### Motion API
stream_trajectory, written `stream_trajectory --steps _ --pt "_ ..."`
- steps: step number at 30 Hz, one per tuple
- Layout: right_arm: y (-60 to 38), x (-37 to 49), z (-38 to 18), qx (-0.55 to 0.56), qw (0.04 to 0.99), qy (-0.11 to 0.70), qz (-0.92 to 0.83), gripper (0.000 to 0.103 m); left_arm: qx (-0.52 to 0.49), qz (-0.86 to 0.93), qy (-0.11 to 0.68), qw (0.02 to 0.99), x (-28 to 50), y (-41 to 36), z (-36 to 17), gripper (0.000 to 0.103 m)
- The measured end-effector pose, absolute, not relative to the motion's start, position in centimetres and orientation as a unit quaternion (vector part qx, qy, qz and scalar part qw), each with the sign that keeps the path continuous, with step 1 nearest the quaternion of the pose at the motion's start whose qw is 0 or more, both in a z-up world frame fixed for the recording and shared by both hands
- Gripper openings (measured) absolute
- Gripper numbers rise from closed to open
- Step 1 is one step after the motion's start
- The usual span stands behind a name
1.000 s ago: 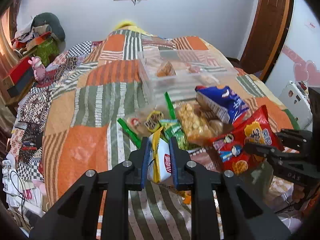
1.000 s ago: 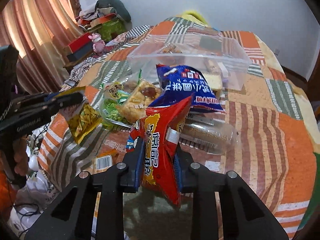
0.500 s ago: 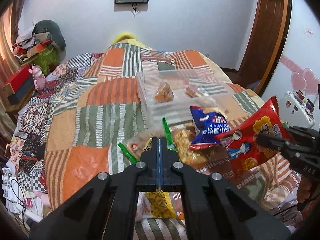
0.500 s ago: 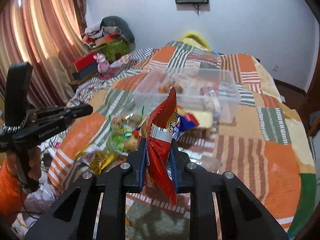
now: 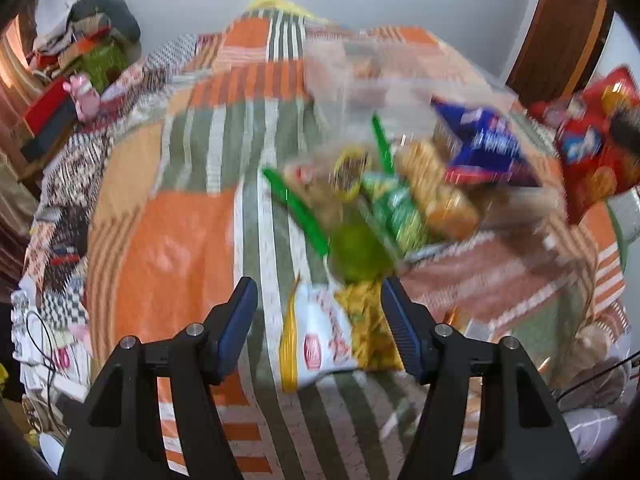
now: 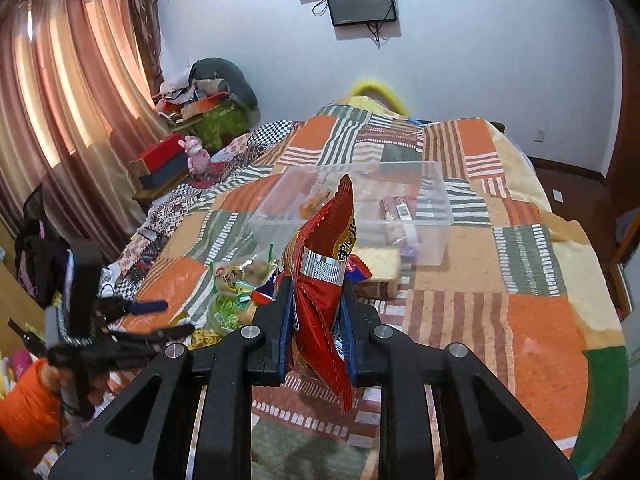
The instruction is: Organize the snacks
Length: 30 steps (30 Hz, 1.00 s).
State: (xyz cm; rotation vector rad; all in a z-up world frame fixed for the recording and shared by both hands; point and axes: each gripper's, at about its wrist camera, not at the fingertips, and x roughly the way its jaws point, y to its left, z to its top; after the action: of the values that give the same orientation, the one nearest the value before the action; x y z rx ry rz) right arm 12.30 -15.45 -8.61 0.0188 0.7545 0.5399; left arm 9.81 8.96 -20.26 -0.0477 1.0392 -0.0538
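My right gripper (image 6: 318,300) is shut on a red snack bag (image 6: 326,280) and holds it upright above the bed, in front of the clear plastic box (image 6: 432,216); the bag also shows at the right edge of the left wrist view (image 5: 596,148). My left gripper (image 5: 320,308) is open, its jaws wide apart above a white and yellow snack packet (image 5: 332,336) on the quilt. It also shows in the right wrist view (image 6: 160,316). A pile of snacks lies beyond: green packets (image 5: 396,212), biscuits (image 5: 436,188), a blue bag (image 5: 484,144).
The patchwork quilt (image 6: 532,320) covers the bed. The clear box holds a few small snacks (image 6: 396,208). Red boxes and a pink toy (image 6: 192,152) sit at the left by the curtains. A screen (image 6: 360,0) hangs on the far wall.
My left gripper has opened and dropped toward the white and yellow packet, with motion blur. My right gripper has lifted the red bag higher, closer to the clear box.
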Motion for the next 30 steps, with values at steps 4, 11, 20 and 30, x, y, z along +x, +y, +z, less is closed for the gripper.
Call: stream_trajectory --steps 4,11,20,30 --pt "-15.5 12.3 -8.6 0.010 0.894 0.364 0.260 0.019 -0.044 -0.031 0.513 0.857 9.4 9.4 -21.9 0.046" --pt "-15.4 12.2 -8.6 0.010 0.894 0.364 0.263 0.019 -0.067 -0.037 0.502 0.861 8.5 9.5 -21.8 0.019" --pt "-16.1 12.3 -7.9 0.020 0.899 0.351 0.263 0.019 -0.048 -0.015 0.464 0.885 8.0 9.6 -18.1 0.014" --pt "-17.0 14.1 -6.4 0.034 0.908 0.328 0.257 0.019 -0.034 -0.025 0.384 0.922 9.9 8.7 -11.4 0.000"
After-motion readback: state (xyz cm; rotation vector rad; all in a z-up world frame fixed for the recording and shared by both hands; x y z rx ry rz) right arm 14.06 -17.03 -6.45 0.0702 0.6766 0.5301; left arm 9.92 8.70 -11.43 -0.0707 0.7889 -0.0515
